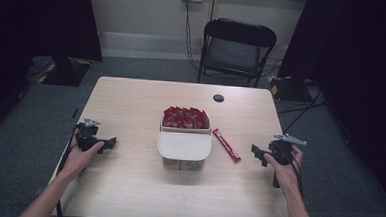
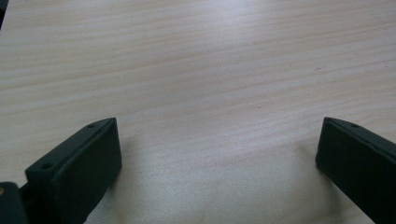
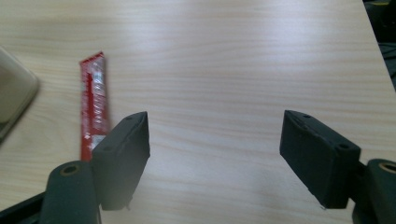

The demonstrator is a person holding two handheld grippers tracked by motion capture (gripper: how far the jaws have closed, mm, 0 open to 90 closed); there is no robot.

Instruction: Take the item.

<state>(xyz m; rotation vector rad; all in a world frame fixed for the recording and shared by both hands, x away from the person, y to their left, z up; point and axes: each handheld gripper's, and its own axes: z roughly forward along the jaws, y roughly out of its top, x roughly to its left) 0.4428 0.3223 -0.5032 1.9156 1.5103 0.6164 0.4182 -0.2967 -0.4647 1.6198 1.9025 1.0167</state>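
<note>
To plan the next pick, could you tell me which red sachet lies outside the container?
The single red sachet lying flat on the table, right of the container; the others stand packed inside.

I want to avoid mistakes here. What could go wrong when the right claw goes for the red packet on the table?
The red packet lies flat and thin, so the open right claw may slide over it. It also lies near the white container, which a wide approach might bump.
</note>
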